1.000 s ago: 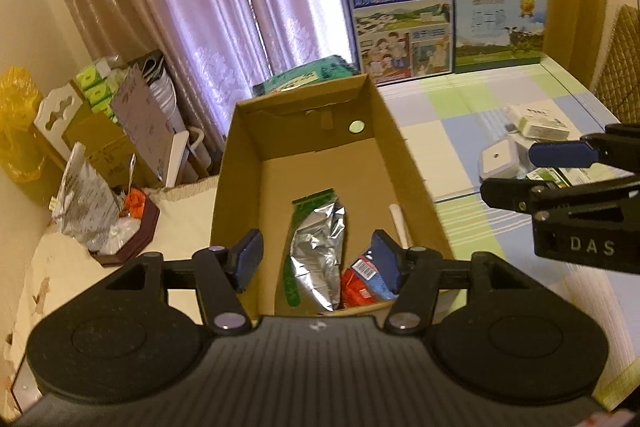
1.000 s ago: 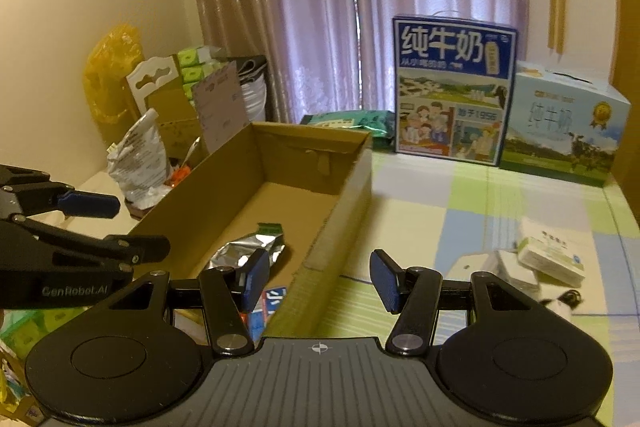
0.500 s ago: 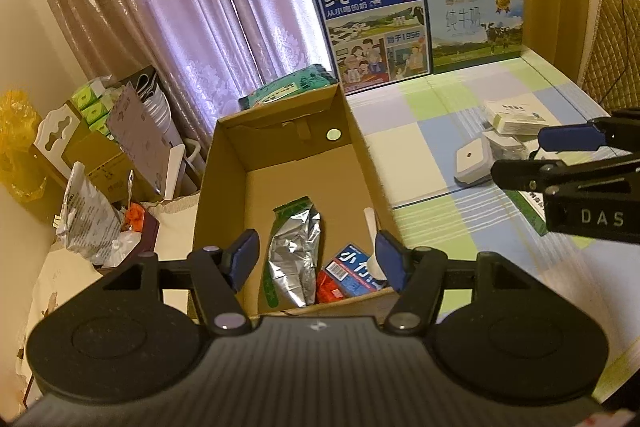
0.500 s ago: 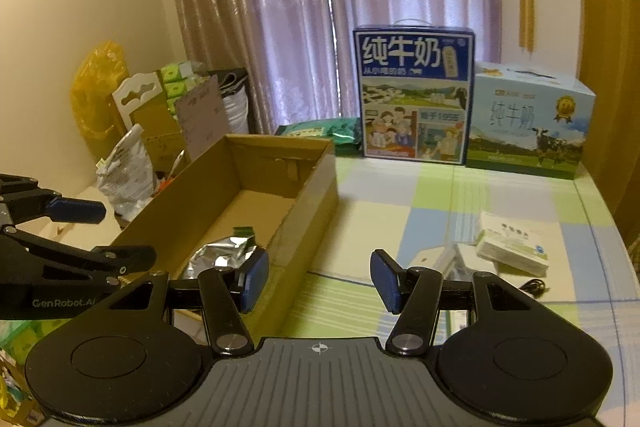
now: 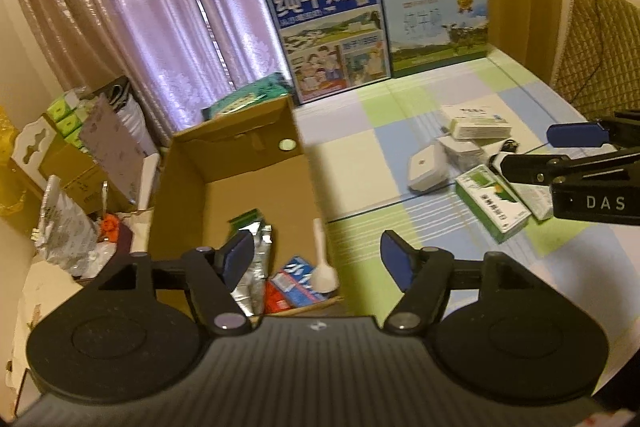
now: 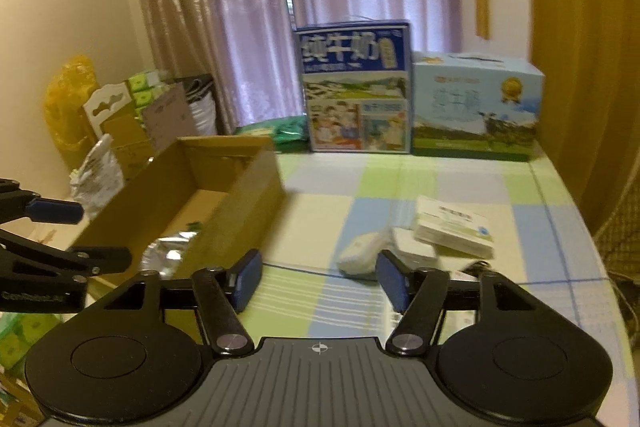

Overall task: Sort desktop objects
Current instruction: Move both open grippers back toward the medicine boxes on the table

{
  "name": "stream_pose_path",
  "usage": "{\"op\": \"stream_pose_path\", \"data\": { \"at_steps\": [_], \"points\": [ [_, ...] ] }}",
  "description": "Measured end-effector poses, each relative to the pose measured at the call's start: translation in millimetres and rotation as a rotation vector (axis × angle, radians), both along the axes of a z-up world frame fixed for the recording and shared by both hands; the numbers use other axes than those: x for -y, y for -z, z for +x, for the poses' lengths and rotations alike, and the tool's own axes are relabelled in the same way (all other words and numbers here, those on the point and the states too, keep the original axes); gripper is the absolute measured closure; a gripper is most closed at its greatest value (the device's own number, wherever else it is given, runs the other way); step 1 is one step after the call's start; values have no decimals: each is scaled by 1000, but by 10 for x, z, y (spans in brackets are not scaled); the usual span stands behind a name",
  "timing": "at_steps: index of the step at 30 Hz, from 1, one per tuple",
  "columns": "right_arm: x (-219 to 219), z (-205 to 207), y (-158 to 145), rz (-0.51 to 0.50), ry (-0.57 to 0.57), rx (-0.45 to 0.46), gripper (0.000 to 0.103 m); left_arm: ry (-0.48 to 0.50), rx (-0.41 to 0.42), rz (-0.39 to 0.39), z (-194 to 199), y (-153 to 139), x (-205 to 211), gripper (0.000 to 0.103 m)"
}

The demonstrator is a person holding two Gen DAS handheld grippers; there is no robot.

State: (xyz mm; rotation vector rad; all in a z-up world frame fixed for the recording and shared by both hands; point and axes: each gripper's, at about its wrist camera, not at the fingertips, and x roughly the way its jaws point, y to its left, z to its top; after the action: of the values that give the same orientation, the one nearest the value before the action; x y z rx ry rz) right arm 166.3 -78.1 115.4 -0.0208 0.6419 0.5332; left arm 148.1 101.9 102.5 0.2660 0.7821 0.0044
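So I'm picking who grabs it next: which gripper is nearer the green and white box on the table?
Right. The right gripper hovers just beside the green and white box; the left gripper sits over the cardboard box's near end.

"DAS" on right tongs [image 5: 580, 151]; "纯牛奶" on milk carton [image 5: 328, 35]

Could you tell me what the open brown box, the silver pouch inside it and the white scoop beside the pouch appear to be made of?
Open brown box: matte corrugated cardboard, by its plain tan walls and folded flaps. Silver pouch: probably metallised foil film, since it is crinkled and shiny. White scoop: likely smooth plastic, though blur leaves that uncertain.
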Motion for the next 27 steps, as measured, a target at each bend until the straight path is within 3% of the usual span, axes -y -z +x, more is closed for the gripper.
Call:
{"op": "stream_pose_path", "data": {
  "at_steps": [9,19,27],
  "points": [
    [815,116,334,-43,108,-42,23,86,-29,-84,113,257,431,21],
    [1374,263,762,-63,161,-102,21,125,-83,-165,341,754,922,10],
    [1548,416,1076,-29,121,-121,21,143,-104,-279,537,1286,1147,10]
  ]
}}
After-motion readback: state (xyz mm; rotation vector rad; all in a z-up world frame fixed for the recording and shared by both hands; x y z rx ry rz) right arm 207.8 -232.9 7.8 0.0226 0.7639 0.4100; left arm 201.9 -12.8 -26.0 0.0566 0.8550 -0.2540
